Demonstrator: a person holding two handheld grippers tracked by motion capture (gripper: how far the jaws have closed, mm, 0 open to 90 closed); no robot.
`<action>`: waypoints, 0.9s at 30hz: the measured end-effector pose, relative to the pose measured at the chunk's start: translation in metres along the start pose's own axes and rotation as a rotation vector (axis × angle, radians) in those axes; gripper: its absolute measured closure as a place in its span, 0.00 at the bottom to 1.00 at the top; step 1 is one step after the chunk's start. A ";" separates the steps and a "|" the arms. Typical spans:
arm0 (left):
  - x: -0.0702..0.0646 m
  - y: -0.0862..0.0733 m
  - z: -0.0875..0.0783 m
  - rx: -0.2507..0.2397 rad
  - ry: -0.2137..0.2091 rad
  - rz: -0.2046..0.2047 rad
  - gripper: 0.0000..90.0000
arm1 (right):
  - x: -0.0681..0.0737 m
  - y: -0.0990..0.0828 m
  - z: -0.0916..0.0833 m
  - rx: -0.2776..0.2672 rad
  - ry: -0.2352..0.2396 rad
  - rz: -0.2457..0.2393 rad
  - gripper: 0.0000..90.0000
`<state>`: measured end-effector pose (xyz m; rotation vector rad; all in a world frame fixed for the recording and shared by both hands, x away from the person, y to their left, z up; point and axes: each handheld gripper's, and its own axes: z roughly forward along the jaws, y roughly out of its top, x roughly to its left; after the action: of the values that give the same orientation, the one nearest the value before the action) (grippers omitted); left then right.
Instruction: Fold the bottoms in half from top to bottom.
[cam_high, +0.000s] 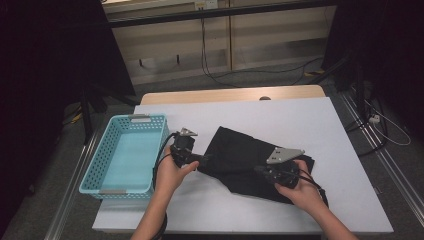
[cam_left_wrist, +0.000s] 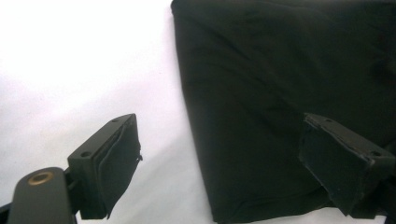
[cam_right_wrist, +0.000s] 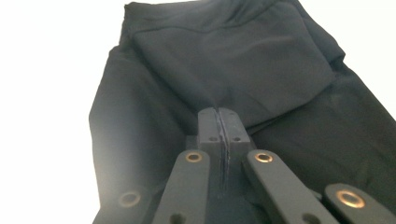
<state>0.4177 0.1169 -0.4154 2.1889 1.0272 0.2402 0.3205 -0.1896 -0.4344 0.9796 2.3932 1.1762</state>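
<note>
A black cloth (cam_high: 245, 147) lies folded on the white table (cam_high: 300, 112), right of centre. My left gripper (cam_high: 202, 161) is at the cloth's left edge, open. In the left gripper view one jaw is over bare table and the other over the black cloth (cam_left_wrist: 280, 70), with the left gripper (cam_left_wrist: 219, 126) straddling the edge and not pressing on it. My right gripper (cam_high: 258, 170) lies low over the cloth's near right part. In the right gripper view the right gripper (cam_right_wrist: 218, 112) has its jaws together, pinching the edge of an upper folded layer of the cloth (cam_right_wrist: 224, 56).
A light blue perforated basket (cam_high: 95, 170) stands at the table's left edge with nothing in it. Bare white table runs behind and to the right of the cloth. Beyond the far edge are a wooden strip, floor cables and dark stands.
</note>
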 end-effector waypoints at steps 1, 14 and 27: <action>0.000 0.000 0.000 0.002 0.001 0.001 0.15 | 0.000 0.000 -0.003 -0.007 0.001 0.004 1.00; -0.001 0.001 0.001 0.001 0.002 0.004 0.15 | -0.003 -0.005 -0.018 -0.019 0.012 0.013 1.00; 0.001 0.003 0.000 -0.003 0.001 0.041 0.13 | -0.004 -0.009 -0.024 -0.015 0.015 0.041 1.00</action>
<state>0.4201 0.1160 -0.4139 2.2089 0.9826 0.2614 0.3070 -0.2104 -0.4265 1.0239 2.3829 1.2179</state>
